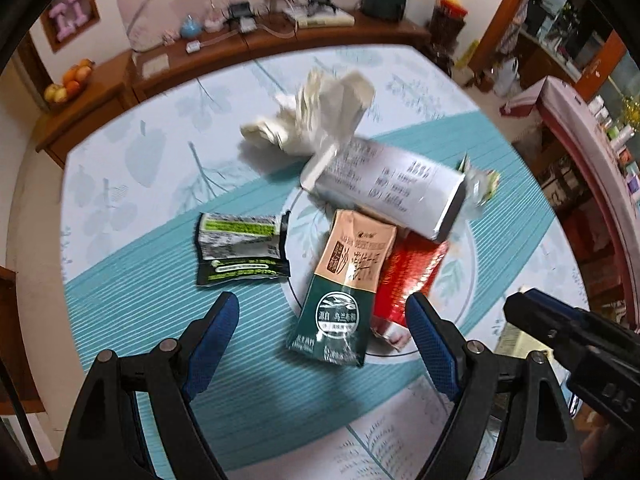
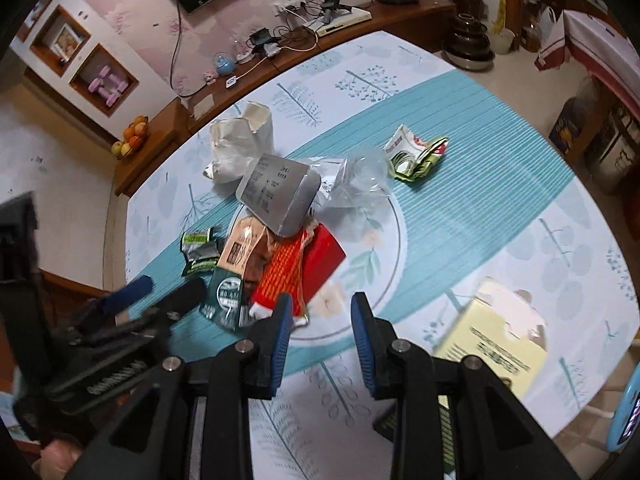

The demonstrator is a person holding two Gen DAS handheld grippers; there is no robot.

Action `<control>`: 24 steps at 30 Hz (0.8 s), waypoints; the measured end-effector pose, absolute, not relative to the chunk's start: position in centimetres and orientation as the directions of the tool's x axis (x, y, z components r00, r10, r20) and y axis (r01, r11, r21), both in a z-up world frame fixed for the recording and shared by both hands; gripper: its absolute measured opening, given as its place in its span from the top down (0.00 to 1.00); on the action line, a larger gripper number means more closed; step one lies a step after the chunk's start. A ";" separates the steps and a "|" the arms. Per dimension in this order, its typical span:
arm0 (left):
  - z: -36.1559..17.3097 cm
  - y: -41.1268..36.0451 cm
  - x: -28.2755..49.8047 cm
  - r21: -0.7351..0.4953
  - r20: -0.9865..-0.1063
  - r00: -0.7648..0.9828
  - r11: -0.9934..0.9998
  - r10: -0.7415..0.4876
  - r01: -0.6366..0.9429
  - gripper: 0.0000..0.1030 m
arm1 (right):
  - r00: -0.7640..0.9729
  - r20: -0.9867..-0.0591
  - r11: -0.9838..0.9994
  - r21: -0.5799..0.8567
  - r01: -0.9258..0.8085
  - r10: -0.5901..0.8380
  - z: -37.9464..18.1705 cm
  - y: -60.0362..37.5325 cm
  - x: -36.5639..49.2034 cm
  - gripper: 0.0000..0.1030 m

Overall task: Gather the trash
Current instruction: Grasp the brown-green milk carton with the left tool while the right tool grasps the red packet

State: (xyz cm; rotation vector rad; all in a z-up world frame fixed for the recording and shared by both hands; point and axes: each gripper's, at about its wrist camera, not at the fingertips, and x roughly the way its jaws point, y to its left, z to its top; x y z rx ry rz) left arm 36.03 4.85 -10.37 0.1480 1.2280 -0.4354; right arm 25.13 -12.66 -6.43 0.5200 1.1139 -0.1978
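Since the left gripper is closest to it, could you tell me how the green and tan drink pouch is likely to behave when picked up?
The drink pouch looks flat and creased, so it is probably empty, light and floppy. Its glossy film may slip between the pads. It overlaps the red packet, which might drag along. The left gripper stands open above it.
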 end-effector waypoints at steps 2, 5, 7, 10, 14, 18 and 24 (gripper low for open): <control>-11.5 4.5 36.5 -0.133 -0.939 0.240 0.903 -0.246 0.408 0.19 | 0.434 -0.894 0.858 0.305 0.413 0.109 -7.1 -12.6 25.7 0.70; -12.9 3.9 37.1 -0.129 -0.948 0.212 0.898 -0.236 0.421 0.19 | 0.422 -0.900 0.851 0.308 0.425 0.114 -7.9 -12.6 26.4 0.70; -13.6 3.6 37.2 -0.126 -0.953 0.197 0.894 -0.229 0.429 0.27 | 0.414 -0.903 0.848 0.308 0.431 0.117 -8.4 -12.5 26.7 0.70; -14.6 3.3 37.7 -0.142 -0.960 0.160 0.892 -0.230 0.429 0.37 | 0.402 -0.907 0.840 0.313 0.442 0.127 -9.3 -12.5 27.2 0.70; -15.7 3.4 38.4 -0.194 -0.960 0.108 0.889 -0.260 0.414 0.53 | 0.402 -0.903 0.824 0.341 0.452 0.153 -10.1 -12.5 27.7 0.65; -15.9 4.0 38.3 -0.215 -0.954 0.107 0.888 -0.280 0.406 0.56 | 0.396 -0.901 0.810 0.361 0.463 0.176 -10.9 -12.3 28.5 0.58; -16.0 5.7 37.0 -0.239 -0.953 0.082 0.892 -0.291 0.384 0.57 | 0.367 -0.910 0.803 0.359 0.476 0.190 -12.2 -11.6 30.3 0.58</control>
